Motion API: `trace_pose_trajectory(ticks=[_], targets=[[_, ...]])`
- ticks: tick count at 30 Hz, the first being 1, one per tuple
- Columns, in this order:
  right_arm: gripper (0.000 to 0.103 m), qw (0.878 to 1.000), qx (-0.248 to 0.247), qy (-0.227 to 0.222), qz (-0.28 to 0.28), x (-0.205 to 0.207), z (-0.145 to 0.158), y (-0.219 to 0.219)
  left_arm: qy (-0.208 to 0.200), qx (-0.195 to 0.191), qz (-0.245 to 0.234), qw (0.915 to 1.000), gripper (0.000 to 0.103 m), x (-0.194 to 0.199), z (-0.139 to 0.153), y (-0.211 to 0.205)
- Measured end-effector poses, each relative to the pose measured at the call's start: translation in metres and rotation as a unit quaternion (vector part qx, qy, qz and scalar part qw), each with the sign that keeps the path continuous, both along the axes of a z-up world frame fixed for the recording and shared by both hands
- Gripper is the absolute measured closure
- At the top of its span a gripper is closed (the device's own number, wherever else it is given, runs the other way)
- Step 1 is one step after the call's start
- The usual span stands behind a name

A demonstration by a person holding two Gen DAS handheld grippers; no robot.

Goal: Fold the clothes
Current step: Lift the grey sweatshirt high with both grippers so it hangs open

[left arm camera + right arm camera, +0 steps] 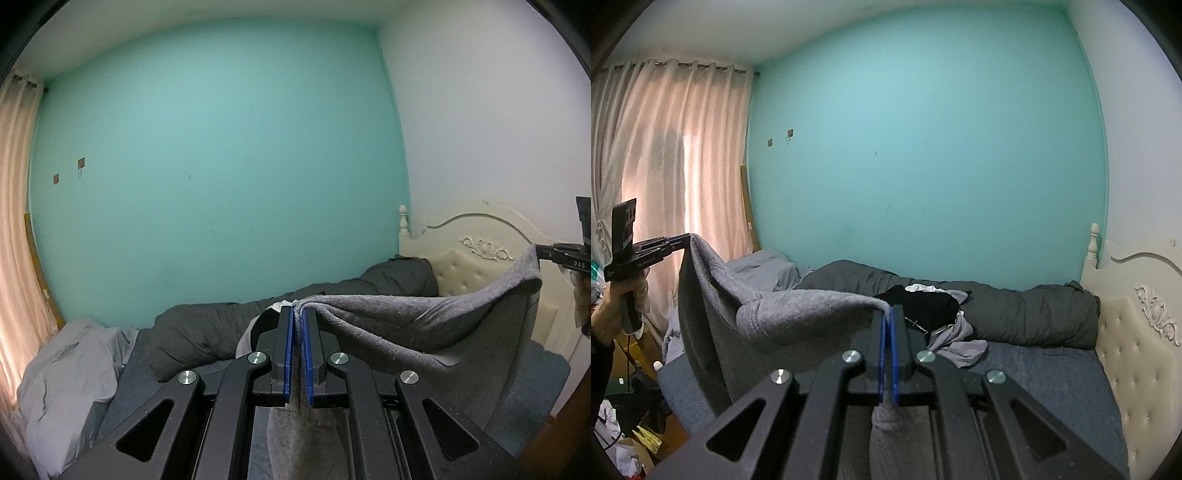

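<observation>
A grey fleece garment [424, 325] hangs stretched in the air above the bed between both grippers. My left gripper [298, 310] is shut on one edge of it, blue pads pinching the cloth, with a strip of fabric hanging down between the arms. My right gripper [888, 310] is shut on the other edge of the grey garment [798, 314]. In the left wrist view the right gripper [537, 251] appears at the far right clamping the cloth. In the right wrist view the left gripper [687, 238] shows at the far left, held by a hand [613, 306].
Below lies a bed with a blue-grey sheet [1034, 373], a rolled dark grey duvet [1015, 314] along the teal wall, a pile of black and light clothes [931, 306], and a cream tufted headboard [1137, 332]. Pink curtains [665, 166] and floor clutter [620, 435] are at left.
</observation>
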State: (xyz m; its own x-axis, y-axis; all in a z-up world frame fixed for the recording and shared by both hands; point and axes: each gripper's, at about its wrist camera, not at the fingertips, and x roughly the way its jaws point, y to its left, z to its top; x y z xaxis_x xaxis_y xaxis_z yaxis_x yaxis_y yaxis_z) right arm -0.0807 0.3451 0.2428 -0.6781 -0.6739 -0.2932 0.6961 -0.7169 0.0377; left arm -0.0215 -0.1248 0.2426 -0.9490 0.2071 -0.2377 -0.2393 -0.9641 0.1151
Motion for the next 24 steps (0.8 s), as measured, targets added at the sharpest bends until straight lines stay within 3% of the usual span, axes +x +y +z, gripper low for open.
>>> trace_pose_trajectory(ticks=[13, 24], targets=[[0.101, 1.0, -0.005, 0.015, 0.003, 0.031, 0.016, 0.008, 0.011, 0.01, -0.008, 0.9999, 0.098, 0.039, -0.002, -0.001], [0.101, 1.0, -0.007, 0.028, 0.002, 0.04, 0.034, 0.017, 0.044, 0.006, -0.011, 0.9989, 0.098, 0.068, 0.017, 0.002]])
